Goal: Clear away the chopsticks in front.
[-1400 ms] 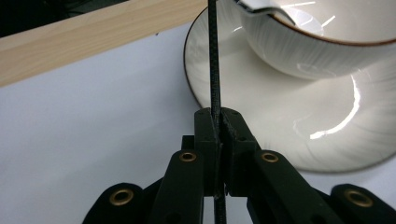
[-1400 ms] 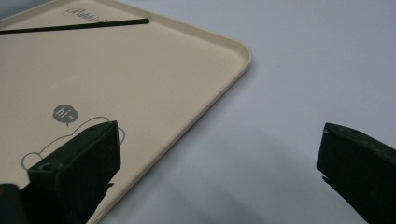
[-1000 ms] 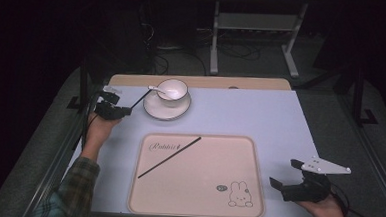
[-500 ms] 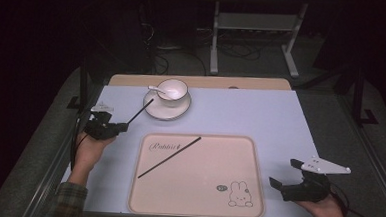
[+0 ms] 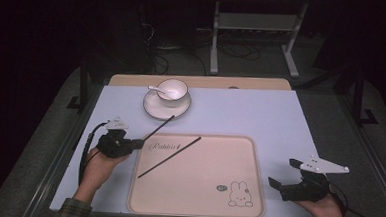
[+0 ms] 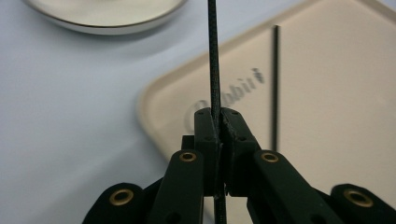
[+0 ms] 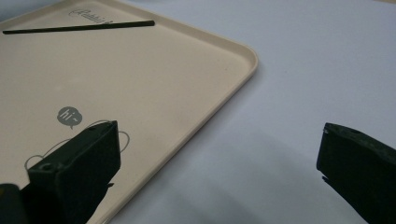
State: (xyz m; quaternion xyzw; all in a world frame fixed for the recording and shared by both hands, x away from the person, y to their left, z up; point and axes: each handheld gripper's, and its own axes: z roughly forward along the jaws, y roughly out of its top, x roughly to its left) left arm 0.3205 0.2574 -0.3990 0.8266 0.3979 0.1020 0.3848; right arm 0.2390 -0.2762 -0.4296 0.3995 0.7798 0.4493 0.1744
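My left gripper (image 5: 135, 144) sits at the left edge of the beige tray (image 5: 196, 204), shut on a thin black chopstick (image 5: 159, 127) that points up-right toward the saucer. In the left gripper view the stick (image 6: 214, 56) runs straight up between the closed jaws (image 6: 218, 126). A second black chopstick (image 5: 169, 156) lies diagonally on the tray, also seen as a stick (image 6: 274, 88) and as a stick (image 7: 79, 27). My right gripper (image 5: 281, 172) rests open just off the tray's right edge, nothing between its jaws (image 7: 219, 154).
A white cup (image 5: 172, 90) with a spoon in it stands on a saucer (image 5: 153, 109) at the back left of the pale blue table (image 5: 260, 117). The tray carries a rabbit drawing (image 5: 239, 193) near its front right corner. A metal stand (image 5: 255, 26) is behind the table.
The left gripper has moved toward the person, from beside the saucer down to the tray's left edge, with the chopstick in it. The right gripper has stayed put.
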